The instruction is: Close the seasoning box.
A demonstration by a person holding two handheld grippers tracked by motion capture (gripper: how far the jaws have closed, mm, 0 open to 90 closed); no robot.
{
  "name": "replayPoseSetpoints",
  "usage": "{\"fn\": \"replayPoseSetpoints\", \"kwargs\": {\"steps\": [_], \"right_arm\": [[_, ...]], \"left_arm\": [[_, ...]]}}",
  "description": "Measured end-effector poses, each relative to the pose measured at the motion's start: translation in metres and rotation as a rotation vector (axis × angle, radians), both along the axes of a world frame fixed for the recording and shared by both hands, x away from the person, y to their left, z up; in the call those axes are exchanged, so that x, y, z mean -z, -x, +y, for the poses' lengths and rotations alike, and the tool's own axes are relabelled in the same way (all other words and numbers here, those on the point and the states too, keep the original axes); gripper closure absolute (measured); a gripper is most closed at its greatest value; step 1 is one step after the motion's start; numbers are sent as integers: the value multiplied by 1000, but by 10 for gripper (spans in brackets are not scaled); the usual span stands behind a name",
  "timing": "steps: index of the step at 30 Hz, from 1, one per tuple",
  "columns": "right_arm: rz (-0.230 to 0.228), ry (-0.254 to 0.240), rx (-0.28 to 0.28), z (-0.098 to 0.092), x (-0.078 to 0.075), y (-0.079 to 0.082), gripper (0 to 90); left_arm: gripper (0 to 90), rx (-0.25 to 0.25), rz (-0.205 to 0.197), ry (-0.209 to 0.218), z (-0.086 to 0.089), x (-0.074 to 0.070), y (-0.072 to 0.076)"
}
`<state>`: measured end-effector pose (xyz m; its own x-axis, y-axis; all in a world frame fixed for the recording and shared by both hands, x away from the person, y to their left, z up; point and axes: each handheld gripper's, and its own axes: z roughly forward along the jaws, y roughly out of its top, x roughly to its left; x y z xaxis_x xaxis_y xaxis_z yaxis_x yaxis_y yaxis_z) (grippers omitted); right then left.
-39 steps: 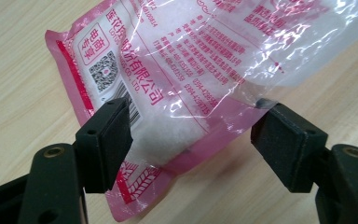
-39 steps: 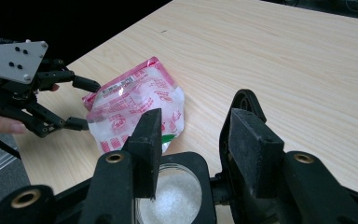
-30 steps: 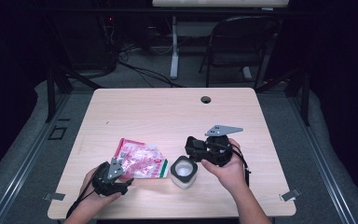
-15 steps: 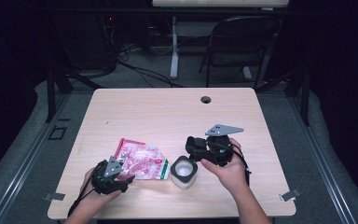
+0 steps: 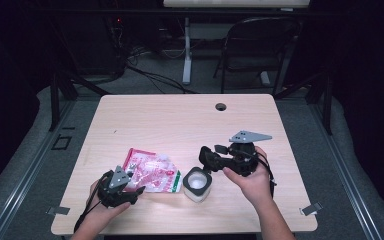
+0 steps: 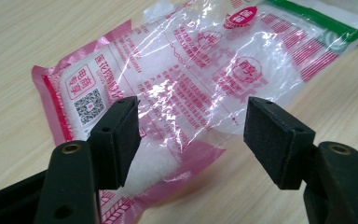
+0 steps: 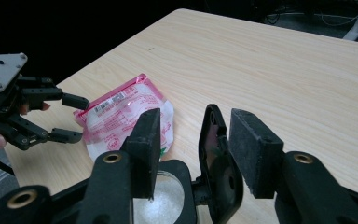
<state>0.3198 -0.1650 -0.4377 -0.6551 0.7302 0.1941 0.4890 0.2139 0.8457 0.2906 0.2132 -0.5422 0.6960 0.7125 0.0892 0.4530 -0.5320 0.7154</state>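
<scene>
Salt bag (image 5: 152,171), pink and clear with white grains inside, lies flat on the tabletop (image 5: 180,120) near the front edge, left of centre; just to its right stands a small white jar (image 5: 198,184) with a black collar, its black lid (image 7: 216,163) flipped up on a hinge, white grains showing inside; the two sit just beside each other, the bag's green-striped end toward the jar; now the left gripper (image 5: 130,187) sits low at the bag's near left corner, its jaws spread but just been closing in, the bag's pink sealed edge lying between the pads (image 6: 121,140) with nothing pinched, clear gaps on both sides in the left gripper view; over on the right, the right gripper (image 5: 207,156) hovers above the jar, jaws spread and just been narrowing, the raised lid standing between the pads (image 7: 254,149) in the right gripper view, whether either pad touches it I cannot tell; a round cable hole (image 5: 221,106) marks the far edge.
</scene>
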Motion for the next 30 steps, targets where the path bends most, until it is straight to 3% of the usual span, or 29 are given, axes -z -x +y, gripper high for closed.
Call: {"fn": "replayPoseSetpoints", "kwargs": {"steps": [6,9,16,30], "right_arm": [[-6,-15,27,-10,-2,0,632],[-10,5,53,-17,-2,-2,686],[-12,32,105,-27,3,-6,814],[56,55,112,-28,23,-17,865]], "left_arm": [[387,-25,12,42,4,-1,-3],[393,-41,24,69,7,-2,-4],[410,-66,24,71,11,0,-5],[419,-63,23,84,9,0,-5]]}}
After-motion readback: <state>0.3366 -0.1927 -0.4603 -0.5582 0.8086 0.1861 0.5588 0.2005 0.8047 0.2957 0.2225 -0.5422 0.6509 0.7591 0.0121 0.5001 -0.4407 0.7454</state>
